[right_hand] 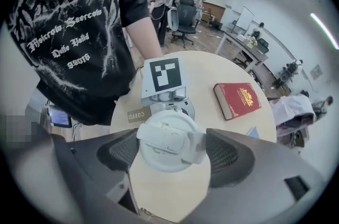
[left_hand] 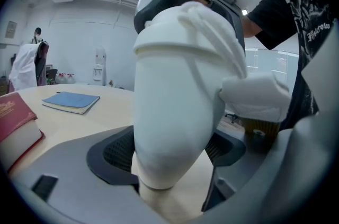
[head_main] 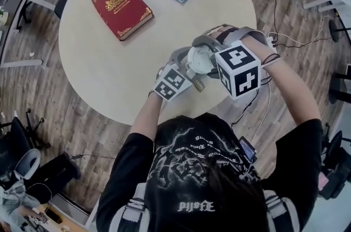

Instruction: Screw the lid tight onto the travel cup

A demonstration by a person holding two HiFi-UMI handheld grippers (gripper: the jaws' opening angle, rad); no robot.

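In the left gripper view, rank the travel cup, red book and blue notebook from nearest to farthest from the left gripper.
1. Travel cup: between the fingers.
2. Red book: at the view's left edge.
3. Blue notebook: farther back, left of centre.

A brown card sleeve (right_hand: 139,114) on the table reads "COFFE", with the rest hidden behind the lid (right_hand: 169,143). The white gothic lettering on the black T-shirt (right_hand: 69,43) is too ornate to read. The red book (right_hand: 237,100) has a gold stamp that is illegible.
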